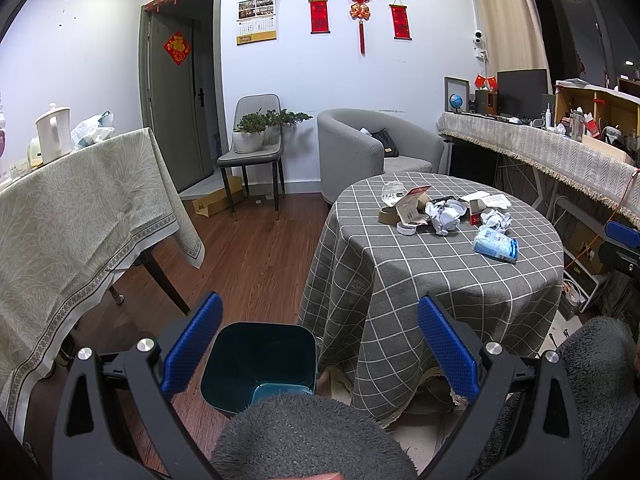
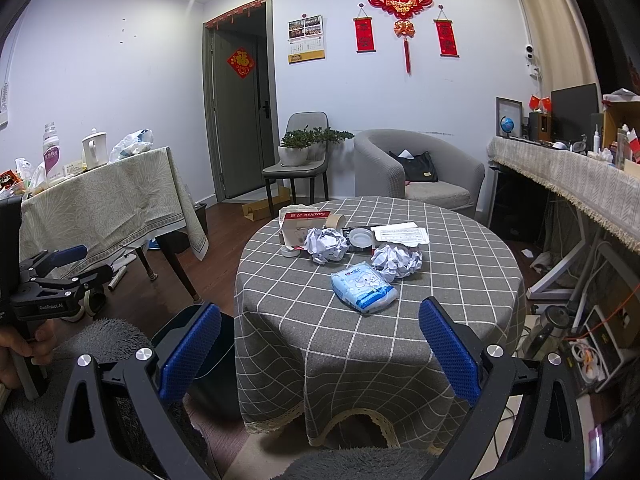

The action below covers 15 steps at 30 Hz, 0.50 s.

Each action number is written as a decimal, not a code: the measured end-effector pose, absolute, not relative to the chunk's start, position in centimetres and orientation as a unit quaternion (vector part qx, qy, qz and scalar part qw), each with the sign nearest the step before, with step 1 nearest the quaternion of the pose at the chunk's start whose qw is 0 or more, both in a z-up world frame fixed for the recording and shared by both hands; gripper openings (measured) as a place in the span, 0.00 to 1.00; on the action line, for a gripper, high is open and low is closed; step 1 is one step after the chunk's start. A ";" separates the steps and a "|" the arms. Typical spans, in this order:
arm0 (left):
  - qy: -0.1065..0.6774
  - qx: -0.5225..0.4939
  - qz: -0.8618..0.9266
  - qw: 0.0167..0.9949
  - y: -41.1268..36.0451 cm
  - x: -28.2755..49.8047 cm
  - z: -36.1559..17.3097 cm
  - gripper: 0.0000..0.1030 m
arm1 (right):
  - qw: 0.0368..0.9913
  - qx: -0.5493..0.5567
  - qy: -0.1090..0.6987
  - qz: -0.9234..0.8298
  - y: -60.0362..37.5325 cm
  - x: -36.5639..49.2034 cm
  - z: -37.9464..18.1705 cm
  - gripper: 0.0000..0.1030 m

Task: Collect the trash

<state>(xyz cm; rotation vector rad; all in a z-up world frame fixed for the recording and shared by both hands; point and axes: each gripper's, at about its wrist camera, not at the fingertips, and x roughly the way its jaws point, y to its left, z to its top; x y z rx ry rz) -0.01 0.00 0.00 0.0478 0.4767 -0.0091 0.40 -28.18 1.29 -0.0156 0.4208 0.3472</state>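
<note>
Jaws wide; tissue pack [image 2: 363, 286] beyond, untouched.

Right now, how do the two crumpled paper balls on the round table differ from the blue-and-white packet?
The crumpled paper balls are plain white, rounded and creased; the blue-and-white packet is printed, smooth and lies flat. The packet sits nearest the table's front edge; the balls lie farther back, one against the cardboard clutter. All rest untouched on the checked tablecloth, with both tools open and empty.
</note>
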 end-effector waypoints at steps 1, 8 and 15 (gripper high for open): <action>0.236 0.024 -0.004 0.971 0.0 0.0 0.0 0.97 | 0.963 -0.008 0.208 0.171 -28.2 0.4 1.3 0.97; 0.236 0.024 -0.004 0.971 0.0 0.0 0.0 0.97 | 0.963 -0.007 0.208 0.172 -28.2 0.4 1.4 0.97; 0.237 0.033 0.004 0.971 0.4 -0.5 0.0 0.97 | 0.962 -0.016 0.213 0.172 -28.2 0.7 1.1 0.97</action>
